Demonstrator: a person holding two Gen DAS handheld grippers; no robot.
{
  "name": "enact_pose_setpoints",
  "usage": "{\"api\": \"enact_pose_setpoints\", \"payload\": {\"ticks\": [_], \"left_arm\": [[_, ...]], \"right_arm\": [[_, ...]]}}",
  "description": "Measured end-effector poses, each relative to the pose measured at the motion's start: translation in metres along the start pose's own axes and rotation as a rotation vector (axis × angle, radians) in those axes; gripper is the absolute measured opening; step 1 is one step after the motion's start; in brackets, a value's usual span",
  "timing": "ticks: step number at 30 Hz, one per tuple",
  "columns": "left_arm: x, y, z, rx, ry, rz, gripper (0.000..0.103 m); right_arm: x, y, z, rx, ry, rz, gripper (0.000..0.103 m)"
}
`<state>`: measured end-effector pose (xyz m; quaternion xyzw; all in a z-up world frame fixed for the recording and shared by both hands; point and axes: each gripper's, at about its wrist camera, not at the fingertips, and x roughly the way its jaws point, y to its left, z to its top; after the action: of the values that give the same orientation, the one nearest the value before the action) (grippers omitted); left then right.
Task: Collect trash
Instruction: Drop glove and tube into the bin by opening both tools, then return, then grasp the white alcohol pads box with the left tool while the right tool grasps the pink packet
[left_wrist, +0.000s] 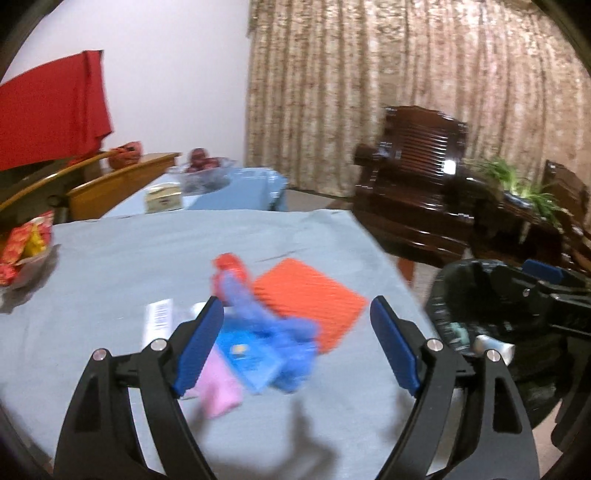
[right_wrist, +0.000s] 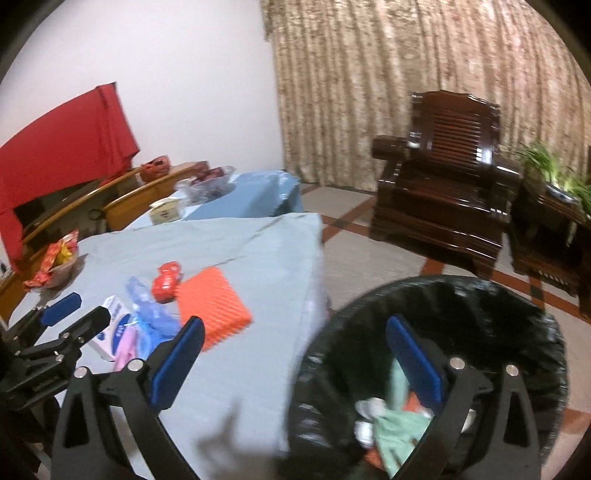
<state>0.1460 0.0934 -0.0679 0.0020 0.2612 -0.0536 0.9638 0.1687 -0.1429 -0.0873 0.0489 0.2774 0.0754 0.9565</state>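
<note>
Bench (right_wrist: 258, 258) with grey-blue cloth, black-lined bin (right_wrist: 480, 314) just off its edge, crumpled green and white trash inside. Left claw (left_wrist: 297, 341) wide open, empty, over the blurred pile: orange ridged pad (left_wrist: 314, 295), blue plastic (left_wrist: 280, 332), pink packet (left_wrist: 218, 387). Right claw (right_wrist: 295, 363) wide open, empty, over the bin rim.

Wall: plain pale wall (right_wrist: 192, 92), evenly lit.
Curtain: beige patterned curtain (right_wrist: 406, 74) hanging in folds to the floor.
Floor: light tiles with reddish-brown bands (right_wrist: 369, 221).
Furniture: glossy dark wooden armchair (right_wrist: 450, 184) before the curtain; beside it a dark side table (right_wrist: 546, 229) bearing what looks like a green plant (right_wrist: 554, 170).
</note>
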Motion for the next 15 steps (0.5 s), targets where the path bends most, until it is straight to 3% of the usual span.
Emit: {"api": "enact_pose_setpoints", "payload": {"ticks": [8, 15], "left_arm": [[-0.001, 0.063, -0.016, -0.034, 0.025, 0.139, 0.079], [0.023, 0.093, -0.029, -0.089, 0.087, 0.184, 0.079]], "right_arm": [[0.030, 0.050, -0.006, -0.043, 0.019, 0.066, 0.097], [0.052, 0.072, -0.014, -0.077, 0.054, 0.076, 0.097]]}}
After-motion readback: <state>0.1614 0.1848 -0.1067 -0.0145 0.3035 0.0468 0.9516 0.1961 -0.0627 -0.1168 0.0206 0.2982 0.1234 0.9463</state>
